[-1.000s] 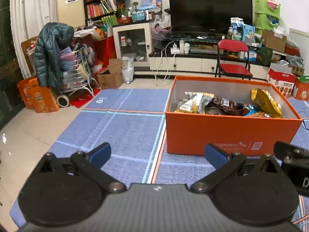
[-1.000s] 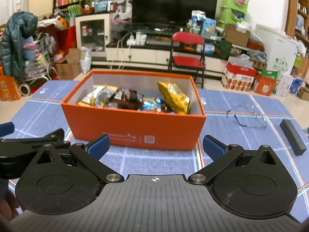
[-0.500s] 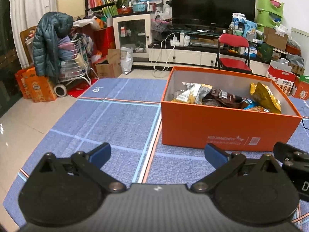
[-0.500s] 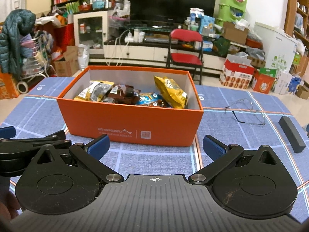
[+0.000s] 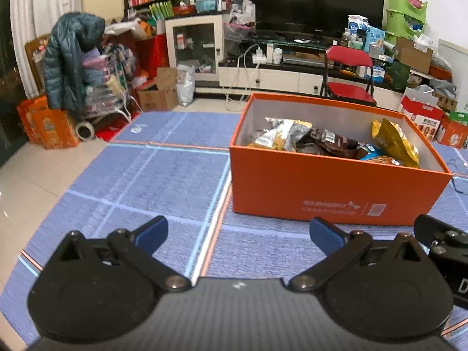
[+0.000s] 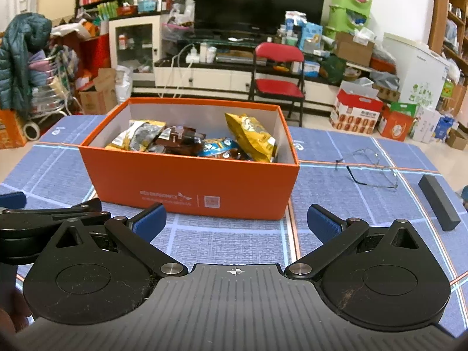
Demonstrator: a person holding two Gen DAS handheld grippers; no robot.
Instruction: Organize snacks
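An orange box (image 5: 336,193) (image 6: 190,184) stands on the blue mat, holding several snack bags: a yellow bag (image 6: 251,137) (image 5: 395,143) at its right end, brown packets (image 6: 178,140) in the middle, a silver-yellow bag (image 6: 137,137) at the left. My left gripper (image 5: 238,232) is open and empty, low over the mat to the front left of the box. Right in front of the box, my right gripper (image 6: 236,222) is open and empty too. The left gripper's arm (image 6: 44,219) shows at the left edge of the right wrist view.
A pair of glasses (image 6: 368,169) and a dark bar (image 6: 438,204) lie on the mat right of the box. Beyond the mat stand a red folding chair (image 6: 278,73), a TV stand, cardboard boxes and a cart with a coat (image 5: 73,67).
Both grippers have drawn back and up from the box, so it sits smaller and farther ahead. Both stay open and empty.
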